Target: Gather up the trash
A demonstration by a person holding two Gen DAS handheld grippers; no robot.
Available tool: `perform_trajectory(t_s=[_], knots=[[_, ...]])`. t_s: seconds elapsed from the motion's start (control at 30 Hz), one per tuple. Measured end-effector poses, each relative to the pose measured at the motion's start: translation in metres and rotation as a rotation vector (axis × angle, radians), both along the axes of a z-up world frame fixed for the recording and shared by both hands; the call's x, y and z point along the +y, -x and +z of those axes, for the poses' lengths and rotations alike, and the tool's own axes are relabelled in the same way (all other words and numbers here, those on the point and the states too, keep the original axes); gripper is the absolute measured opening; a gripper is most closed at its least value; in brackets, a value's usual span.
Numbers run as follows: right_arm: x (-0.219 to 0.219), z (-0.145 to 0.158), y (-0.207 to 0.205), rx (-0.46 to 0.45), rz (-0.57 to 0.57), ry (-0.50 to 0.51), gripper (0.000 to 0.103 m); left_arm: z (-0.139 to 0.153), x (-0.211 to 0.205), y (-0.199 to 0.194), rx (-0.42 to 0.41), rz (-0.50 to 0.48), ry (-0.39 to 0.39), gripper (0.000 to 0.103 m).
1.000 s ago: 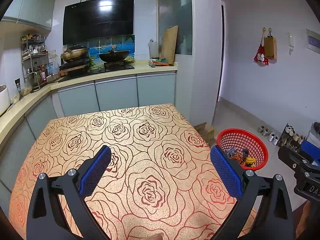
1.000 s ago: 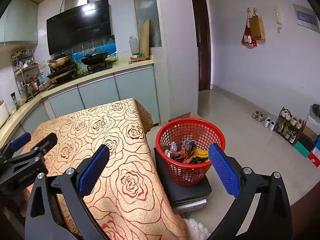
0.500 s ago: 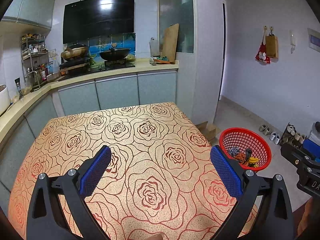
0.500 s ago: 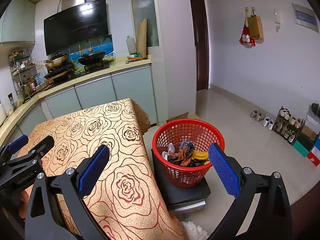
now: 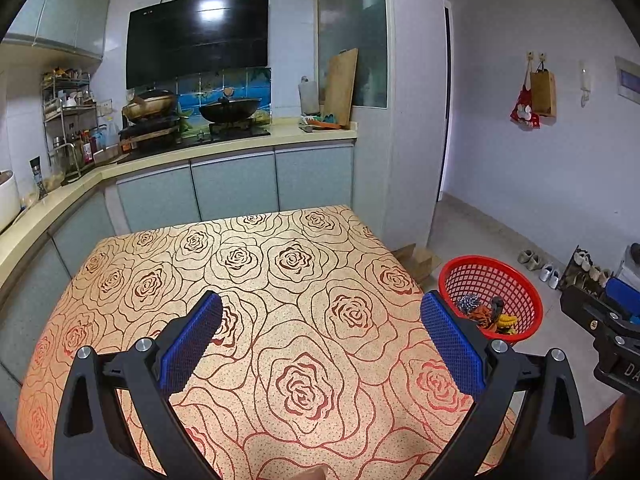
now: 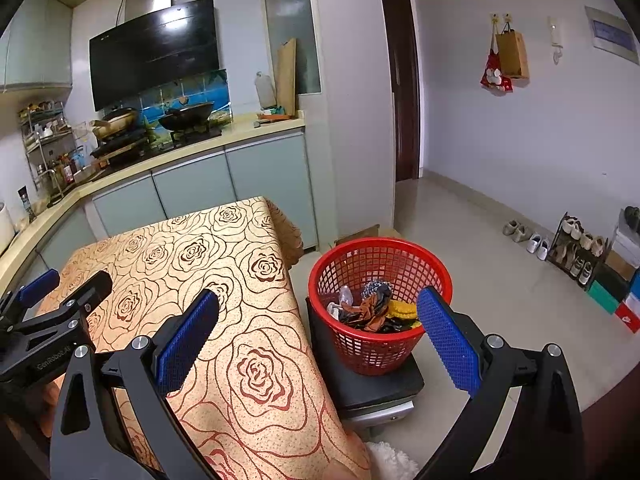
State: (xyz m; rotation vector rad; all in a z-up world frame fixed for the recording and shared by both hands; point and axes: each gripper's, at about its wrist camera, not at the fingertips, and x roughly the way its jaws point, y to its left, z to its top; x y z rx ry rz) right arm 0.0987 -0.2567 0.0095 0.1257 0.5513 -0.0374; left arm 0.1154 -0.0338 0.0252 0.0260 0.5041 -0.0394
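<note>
1. Kitchen surroundings are shown through two fisheye views: pale grey-green cabinets, a cream counter, a black range hood (image 5: pixel 196 38) above a wok (image 5: pixel 229 109) and a second pan, a wooden cutting board (image 5: pixel 340 86) leaned against the wall, and a spice rack at the far left.
2. At the centre is a table (image 5: pixel 256 280) covered by an orange cloth printed with red roses; no loose item is seen on its visible top.
3. To the table's right, a red mesh basket (image 6: pixel 380 280) is set on a low dark stand on the tiled floor. The collected trash (image 6: pixel 374 308), a crumpled mix of orange, yellow, dark and silvery pieces, is seen lying inside it.
4. Farther right, shoes are lined along the wall beside a small rack, and bags are hung from hooks.
5. The left gripper (image 5: pixel 320 344) is held above the table with its blue-padded jaws spread wide and nothing between them.
6. The right gripper (image 6: pixel 318 336) is held over the table's right edge, near the basket, jaws likewise spread and unloaded.
7. Judged from this layout, the collecting appears finished or nearly so. A careful scan of the table's hidden near edge and the floor is advised, with both claws kept apart and lifted clear of the cloth so it is not snagged.
</note>
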Motion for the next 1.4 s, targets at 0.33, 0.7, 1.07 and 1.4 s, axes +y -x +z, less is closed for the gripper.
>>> perform_trajectory(t_s=[0.33,0.7,1.07,1.4], knots=[[0.0022,0.0011,0.0010,-0.002,0.002,0.001,0.096,0.0001,0.0012,0.0017,-0.008,0.006,-0.004,0.096],[0.0028,0.0011,0.0009,-0.001,0.001,0.001,0.096,0.0013,0.0006,0.0028,-0.016,0.006,-0.003,0.096],[0.0058,-0.0008,0.0005,-0.002,0.010,-0.001,0.096,0.0019,0.0005,0.0042,-0.019,0.008,-0.005,0.096],[0.0072,-0.0043,0.0002,0.006,0.011,0.000,0.096,0.0013,0.0024,0.0021,-0.001,-0.003,0.014,0.096]])
